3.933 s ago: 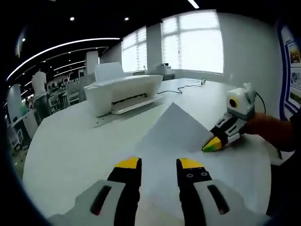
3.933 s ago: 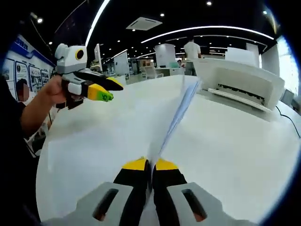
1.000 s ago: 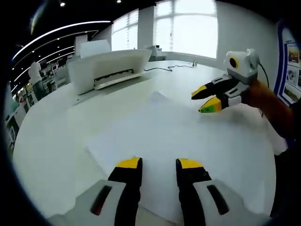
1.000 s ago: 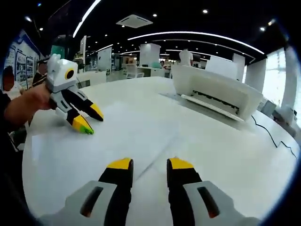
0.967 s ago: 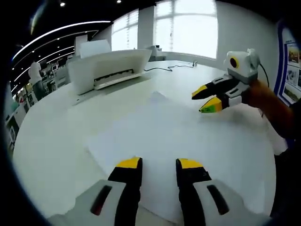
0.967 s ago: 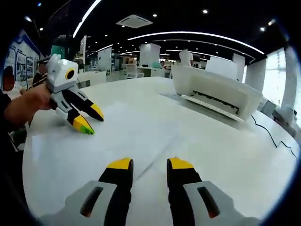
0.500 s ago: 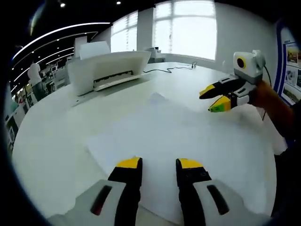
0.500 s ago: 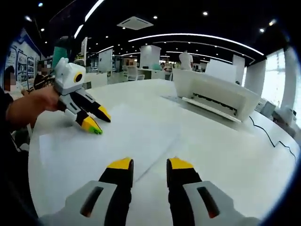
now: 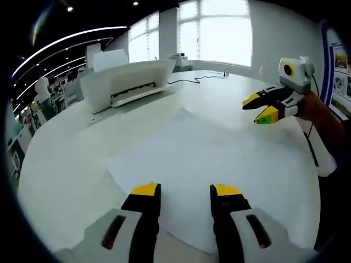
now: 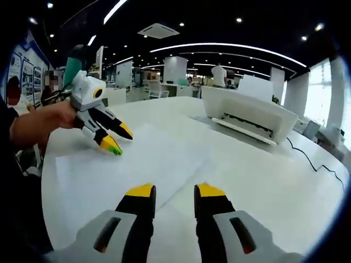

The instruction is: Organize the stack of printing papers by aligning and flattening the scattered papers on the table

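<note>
Both my tongs hang with jaws apart, gripping nothing: left tongs (image 9: 185,190), right tongs (image 10: 174,190). The white printing papers (image 9: 219,159) lie flat on the round white surface (image 9: 66,164), near the white printer (image 9: 129,81).

An open-plan office: printer (image 9: 131,82) on a white table (image 10: 285,186), desks (image 10: 153,87) behind.

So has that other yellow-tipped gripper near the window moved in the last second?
Yes. In the left gripper view, the right gripper has drawn away from the paper, rightward and up, against the steady printer.
</note>
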`<state>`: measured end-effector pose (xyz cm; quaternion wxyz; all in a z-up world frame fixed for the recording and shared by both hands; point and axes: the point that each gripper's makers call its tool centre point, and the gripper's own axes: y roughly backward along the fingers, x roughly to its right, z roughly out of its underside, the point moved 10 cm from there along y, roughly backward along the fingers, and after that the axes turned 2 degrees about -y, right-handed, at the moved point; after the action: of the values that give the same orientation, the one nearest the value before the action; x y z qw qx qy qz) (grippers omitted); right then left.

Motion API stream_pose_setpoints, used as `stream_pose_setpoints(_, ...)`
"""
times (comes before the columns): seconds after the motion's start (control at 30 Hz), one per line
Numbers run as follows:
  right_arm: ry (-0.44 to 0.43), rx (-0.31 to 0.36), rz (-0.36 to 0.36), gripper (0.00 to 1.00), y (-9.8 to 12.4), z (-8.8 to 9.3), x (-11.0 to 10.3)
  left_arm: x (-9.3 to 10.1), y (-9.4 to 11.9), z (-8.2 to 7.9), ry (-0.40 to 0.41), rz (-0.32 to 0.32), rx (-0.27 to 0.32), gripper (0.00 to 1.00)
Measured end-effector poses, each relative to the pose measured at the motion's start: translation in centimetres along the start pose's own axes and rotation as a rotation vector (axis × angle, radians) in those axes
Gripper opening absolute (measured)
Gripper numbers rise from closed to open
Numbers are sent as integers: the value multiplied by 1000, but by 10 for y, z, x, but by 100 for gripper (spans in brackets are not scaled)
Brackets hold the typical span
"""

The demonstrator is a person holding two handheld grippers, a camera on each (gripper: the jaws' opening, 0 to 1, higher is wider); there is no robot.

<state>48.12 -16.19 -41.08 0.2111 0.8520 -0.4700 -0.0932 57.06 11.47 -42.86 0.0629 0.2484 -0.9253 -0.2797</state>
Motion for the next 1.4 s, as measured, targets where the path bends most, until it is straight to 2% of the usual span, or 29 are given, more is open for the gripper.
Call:
stream_pose_setpoints(0.5,12,-14,-47,27,18,9,-17,16,41,22,21,-30,19,40)
stream_pose_setpoints(0.6,14,-17,-55,28,21,12,-19,23,51,28,65,0,44,40)
stream_pose_setpoints(0.67,13,-12,-58,28,24,13,-19,26,59,30,70,-7,65,40)
stream_pose_setpoints(0.87,-5,27,-64,31,37,14,-20,34,77,33,73,-3,87,41)
stream_pose_setpoints(0.97,-7,72,-88,31,42,13,-24,37,87,37,71,-7,92,41)
stream_pose_setpoints(1.13,6,80,-129,33,50,14,-31,41,104,41,75,-16,112,41)
stream_pose_setpoints(1.27,-13,126,-146,30,63,13,-30,42,120,46,84,-33,139,42)
stream_pose_setpoints(1.4,-79,205,-183,32,73,13,-28,44,132,56,91,-52,139,43)
